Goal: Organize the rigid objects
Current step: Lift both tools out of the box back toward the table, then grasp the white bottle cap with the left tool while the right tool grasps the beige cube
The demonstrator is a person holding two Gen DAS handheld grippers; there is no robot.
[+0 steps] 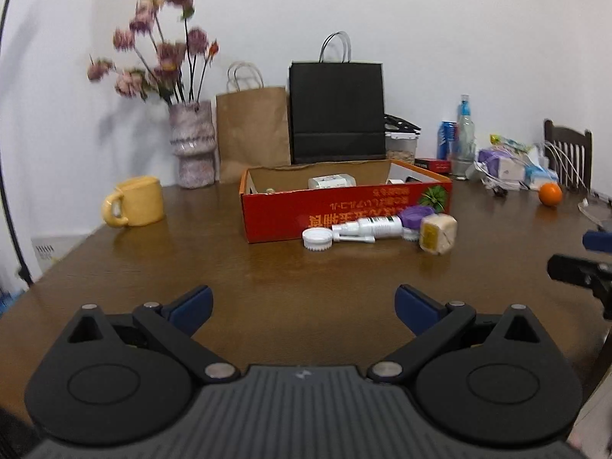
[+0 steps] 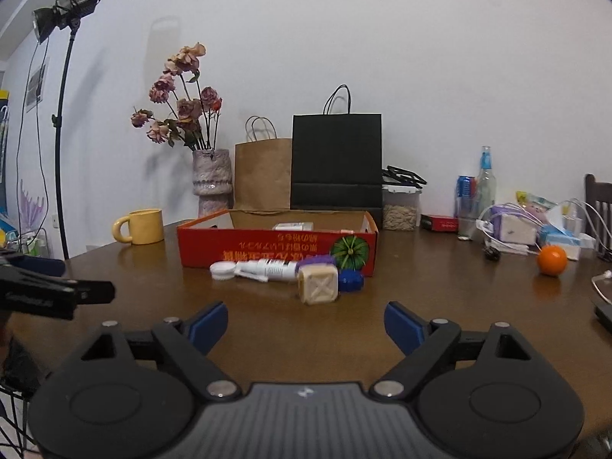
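The sorting looks barely begun. A red cardboard box [image 2: 275, 254] sits mid-frame on the brown worktop [image 2: 440, 287], and most of the loose pieces lie outside it, bunched against its near wall. From the right wrist view, left to right, they are a white ribbed cap [image 2: 223, 270], a white spray bottle [image 2: 267, 267] lying on its side, a purple lidded jar [image 2: 314, 260] partly hidden, a cream cube-shaped block [image 2: 318, 284] with a cross moulded on its face, and a small blue knobbly object [image 2: 350, 280] just beside the block. All five are, by my reading, left to be put away.

Inside the box, only a pale rectangular container [image 1: 332, 181] shows clearly, toward the back; a dark item and a small white one peek over the rim at the right end in the left wrist view, too hidden to name. Much of the box floor is out of sight behind the near wall.

The left claw [image 1: 304, 306] is spread wide with nothing between its blue pads [image 1: 195, 306], low in the frame and well short of the cluster. The right claw [image 2: 306, 325] is likewise spread and empty, pointing roughly at the cream block.

Beyond the box stand a yellow mug [image 2: 142, 226], a vase of dried flowers [image 2: 212, 181], a brown paper bag [image 2: 263, 174] and a black paper bag [image 2: 336, 160]; an orange [image 2: 551, 260] lies at the right.
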